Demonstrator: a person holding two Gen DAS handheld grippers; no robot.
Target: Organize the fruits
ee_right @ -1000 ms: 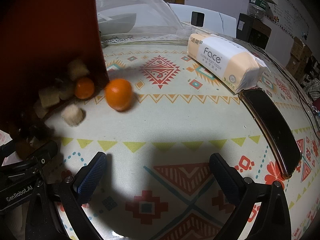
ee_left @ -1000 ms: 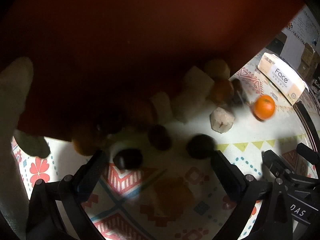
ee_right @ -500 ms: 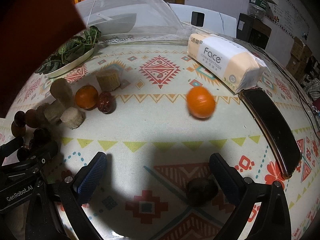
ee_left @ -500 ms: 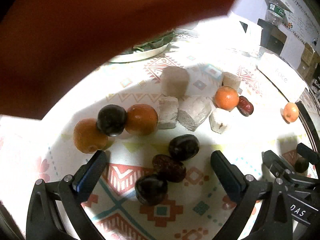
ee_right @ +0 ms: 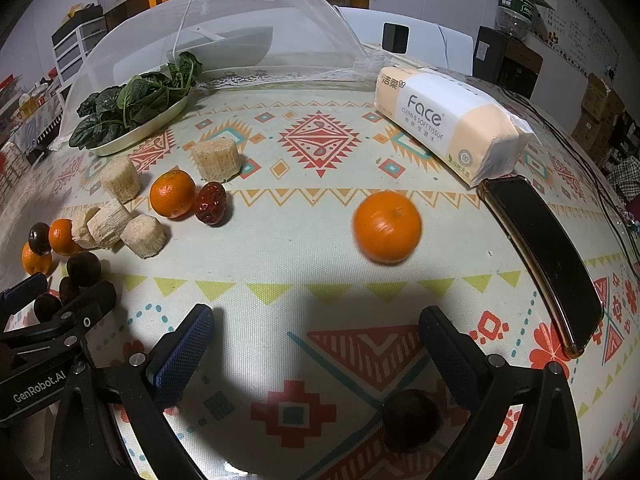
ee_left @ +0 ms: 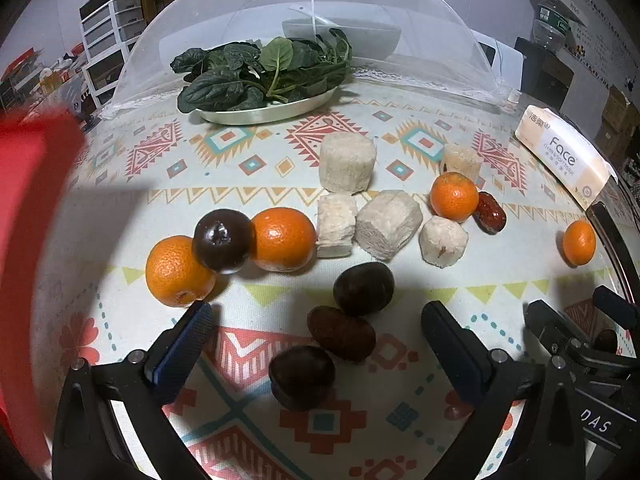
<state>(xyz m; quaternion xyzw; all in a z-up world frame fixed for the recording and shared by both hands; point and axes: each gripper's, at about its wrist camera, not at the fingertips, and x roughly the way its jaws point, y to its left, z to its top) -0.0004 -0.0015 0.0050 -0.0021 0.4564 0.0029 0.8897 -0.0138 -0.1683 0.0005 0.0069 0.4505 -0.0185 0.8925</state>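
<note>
Through the left wrist camera we see the left hand-held gripper (ee_left: 316, 330) spread wide and empty above the patterned desk (ee_left: 256, 176). Between and just ahead of its fingers lie three dark plums (ee_left: 363, 288); beyond them a row runs left to right: two oranges (ee_left: 178, 270) with another dark plum (ee_left: 223, 240) resting between them, then pale sugarcane chunks (ee_left: 388, 224), mostly lying on their sides. A red date (ee_left: 490, 212) lies with its long axis slanting away to the left, touching a small orange (ee_left: 454, 197). Through the right wrist camera we see the right hand-held gripper (ee_right: 316, 332) also wide and empty; a lone orange (ee_right: 387, 227), blurred, sits well apart from the pile, near a phone (ee_right: 548, 256) and a tissue pack (ee_right: 448, 120).
</note>
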